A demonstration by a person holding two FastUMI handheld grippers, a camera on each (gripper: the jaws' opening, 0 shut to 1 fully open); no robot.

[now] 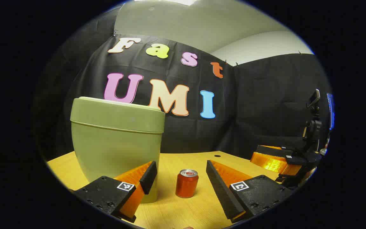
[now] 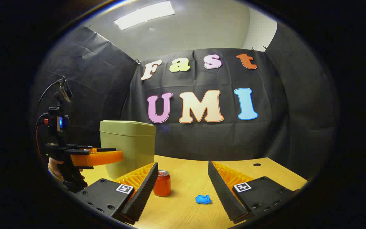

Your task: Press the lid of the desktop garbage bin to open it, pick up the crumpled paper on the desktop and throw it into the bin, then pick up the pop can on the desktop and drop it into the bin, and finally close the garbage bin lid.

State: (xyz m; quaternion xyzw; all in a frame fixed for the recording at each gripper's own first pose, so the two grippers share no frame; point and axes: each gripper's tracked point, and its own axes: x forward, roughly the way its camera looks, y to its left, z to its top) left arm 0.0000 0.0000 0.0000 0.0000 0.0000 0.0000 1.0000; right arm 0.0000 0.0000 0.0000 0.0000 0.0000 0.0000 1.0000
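Bin lid shut — can, paper sat on desk.
L gripper, R gripper — both jaws open, empty.

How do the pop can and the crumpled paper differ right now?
The pop can is red and stands upright; the crumpled paper is blue, lying in a low wad. The pop can sits near the garbage bin; the crumpled paper lies farther out. Both rest on the desktop, ungripped.

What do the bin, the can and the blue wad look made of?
Bin: likely matte olive plastic; smooth moulded walls, soft sheen, lid shut.
Pop can: probably metal; silvery rimmed top, glossy red side.
Crumpled paper: looks like blue paper, creased; too small to be sure.
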